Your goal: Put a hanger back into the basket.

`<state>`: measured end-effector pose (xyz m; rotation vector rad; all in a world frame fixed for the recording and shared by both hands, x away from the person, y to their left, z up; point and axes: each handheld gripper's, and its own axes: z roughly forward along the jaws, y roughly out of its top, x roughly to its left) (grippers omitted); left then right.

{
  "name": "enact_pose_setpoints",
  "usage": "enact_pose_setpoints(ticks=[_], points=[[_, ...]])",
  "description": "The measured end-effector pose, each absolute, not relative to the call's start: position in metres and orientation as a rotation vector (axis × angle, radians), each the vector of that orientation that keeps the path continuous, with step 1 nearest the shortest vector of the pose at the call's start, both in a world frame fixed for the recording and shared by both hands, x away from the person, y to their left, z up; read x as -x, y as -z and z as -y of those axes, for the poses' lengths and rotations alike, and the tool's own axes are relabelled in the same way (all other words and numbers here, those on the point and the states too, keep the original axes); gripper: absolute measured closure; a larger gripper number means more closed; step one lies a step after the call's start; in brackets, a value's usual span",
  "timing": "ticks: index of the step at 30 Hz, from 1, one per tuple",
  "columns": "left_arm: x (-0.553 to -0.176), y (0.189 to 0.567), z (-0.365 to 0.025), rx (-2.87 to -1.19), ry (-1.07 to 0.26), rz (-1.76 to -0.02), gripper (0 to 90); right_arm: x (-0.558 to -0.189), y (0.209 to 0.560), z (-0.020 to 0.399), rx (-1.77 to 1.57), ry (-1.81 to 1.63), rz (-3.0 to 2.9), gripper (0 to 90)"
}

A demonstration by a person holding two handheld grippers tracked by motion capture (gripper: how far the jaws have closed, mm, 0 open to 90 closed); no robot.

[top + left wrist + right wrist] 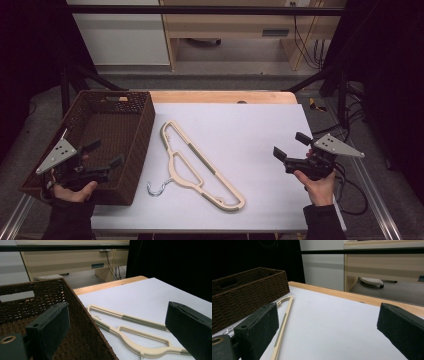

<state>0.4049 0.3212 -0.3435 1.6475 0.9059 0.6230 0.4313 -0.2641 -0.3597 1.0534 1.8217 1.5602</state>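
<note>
From above, a white sheet (250, 150) covers the wooden table (225, 96); a cream hanger (197, 165) lies beside the wicker basket (137, 130). The left gripper (106, 154) hovers over the basket, jaws wide and empty. The right gripper (291, 145) does likewise, over the sheet, well apart from the hanger. The left gripper view shows hanger, basket wall and a cabinet (75, 262) behind. The right gripper view shows the hanger's end near the basket.

Cream plastic clothes hanger (200, 167) lay flat on white tabletop, just beside right wall of woven basket, not touching it. Long axis ran diagonally: one end far and near basket corner, other end near and toward table's middle. Grey-green ribbed grip strips ran along its arms. Open triangular frame, inner bar visible. Silver metal hook (158, 188) stuck out from middle on near-left side, curled, resting on surface. Left gripper view showed hanger (130, 330) close ahead; right gripper view showed one slim arm (283, 322).
</note>
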Motion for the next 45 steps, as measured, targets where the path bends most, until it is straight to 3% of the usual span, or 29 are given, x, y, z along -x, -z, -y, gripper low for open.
enact_pose_setpoints(ticks=[11,22,33,39,45], points=[[-0.407,0.347,-0.323,-1.664,-0.626,-0.914,5.4,-0.429,0.353,0.239,-0.983,-1.479,-1.941,6.7],[-0.407,0.348,-0.323,-1.666,-0.627,-0.915,5.6,-0.428,0.360,0.161,-0.821,-1.361,-2.256,16.1],[-0.407,0.348,-0.324,-1.670,-0.634,-0.913,5.7,-0.426,0.383,0.116,-0.797,-1.236,-2.474,22.7],[-0.407,0.348,-0.321,-1.673,-0.633,-0.911,5.8,-0.425,0.406,0.094,-0.815,-1.203,-2.587,29.7],[-0.408,0.350,-0.318,-1.686,-0.631,-0.909,5.9,-0.424,0.433,0.073,-0.811,-1.106,-2.688,42.5]])
